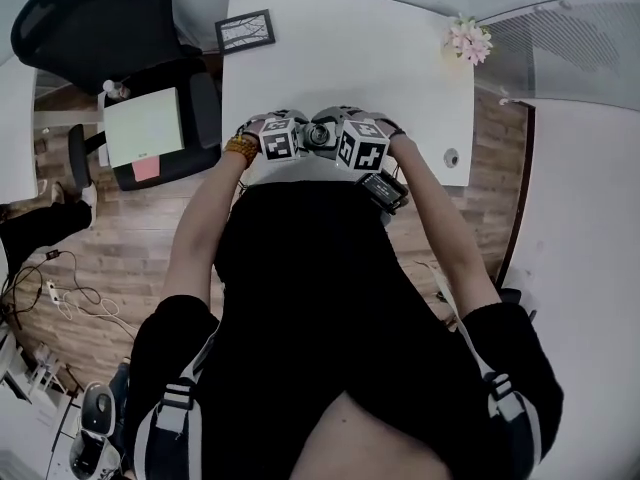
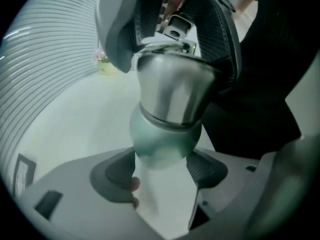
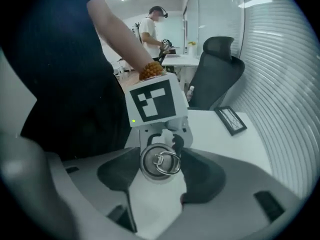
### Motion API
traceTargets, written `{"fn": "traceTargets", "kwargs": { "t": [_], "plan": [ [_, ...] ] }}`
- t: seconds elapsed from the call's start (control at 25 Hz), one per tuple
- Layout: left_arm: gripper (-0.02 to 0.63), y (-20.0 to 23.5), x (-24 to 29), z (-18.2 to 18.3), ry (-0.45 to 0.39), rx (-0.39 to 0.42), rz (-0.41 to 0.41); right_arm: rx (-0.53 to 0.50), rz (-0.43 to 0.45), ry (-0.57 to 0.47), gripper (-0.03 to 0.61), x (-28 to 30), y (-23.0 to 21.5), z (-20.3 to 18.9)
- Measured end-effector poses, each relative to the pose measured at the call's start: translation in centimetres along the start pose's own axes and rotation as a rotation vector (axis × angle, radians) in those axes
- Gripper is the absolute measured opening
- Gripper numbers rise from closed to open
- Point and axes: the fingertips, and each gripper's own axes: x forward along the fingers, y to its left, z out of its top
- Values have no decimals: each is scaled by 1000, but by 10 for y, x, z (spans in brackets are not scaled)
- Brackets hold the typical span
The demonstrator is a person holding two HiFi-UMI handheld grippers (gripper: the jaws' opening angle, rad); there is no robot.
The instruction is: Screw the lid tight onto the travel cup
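**Cup [image 2: 172, 99] clamped at both ends**

White desk [image 1: 340, 58], wood floor [image 1: 120, 268], ribbed glass partition [image 1: 570, 38] at right. The cup, steel above a pale green base, hangs over the desk's near edge, close to the person's torso. The left gripper [image 2: 161, 160] is closed on its base. The right gripper [image 3: 159, 165] is closed on the ringed lid [image 3: 159, 161]. At the far edge: frame [image 1: 245, 30], flowers [image 1: 468, 40]. Chair [image 1: 100, 28] at left.

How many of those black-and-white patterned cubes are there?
2: the left cube rides the left tongs, the right cube the right tongs, side by side over the white table. None looks hidden.
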Motion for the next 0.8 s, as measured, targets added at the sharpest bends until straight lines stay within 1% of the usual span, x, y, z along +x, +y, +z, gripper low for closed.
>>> {"fn": "traceTargets", "kwargs": {
  "t": [0.04,0.08,0.12,0.16,0.2,0.28,0.32,0.36,0.4,0.44,0.52,0.56,0.6,0.64,0.68,0.72,0.8],
  "plan": [
    [325,0,-1,0,3,7,-15,-13,9,3,259,0,0,1],
    [327,-1,-1,0,-1,4,-17,-5,2,-1,261,-1,-1,1],
    [326,-1,-1,1,-10,-7,-8,28,-20,-18,265,-3,-2,1],
    [327,-2,-1,2,-23,-24,10,90,-58,-51,289,-7,-4,2],
    [326,-3,-1,2,-39,-47,35,175,-113,-100,314,-12,-7,4],
    [325,-3,-2,1,-72,-108,91,351,-267,-189,316,-24,-17,8],
    [325,-2,-2,0,-86,-140,119,417,-341,-201,314,-28,-20,7],
    [325,-2,-2,-1,-97,-171,144,470,-392,-191,313,-28,-19,4],
    [325,-3,-1,-1,-103,-199,165,523,-416,-174,311,-26,-17,0],
    [325,-3,-1,-2,-106,-221,182,578,-418,-161,307,-23,-16,-4],
    [325,-3,0,-1,-107,-242,200,661,-391,-148,291,-15,-14,-9],
    [325,-2,1,0,-105,-240,200,672,-374,-142,283,-12,-14,-9],
    [325,-1,2,0,-100,-232,196,662,-357,-138,280,-9,-14,-9],
    [325,-1,2,0,-93,-218,186,637,-338,-133,255,-7,-13,-7],
    [325,-2,2,-1,-82,-199,171,603,-314,-127,239,-6,-11,-4],
    [325,-3,1,-2,-67,-175,151,561,-283,-116,239,-4,-10,-2],
    [325,-5,1,-5,-26,-107,94,436,-194,-85,238,-1,-5,2]
  ]
}}
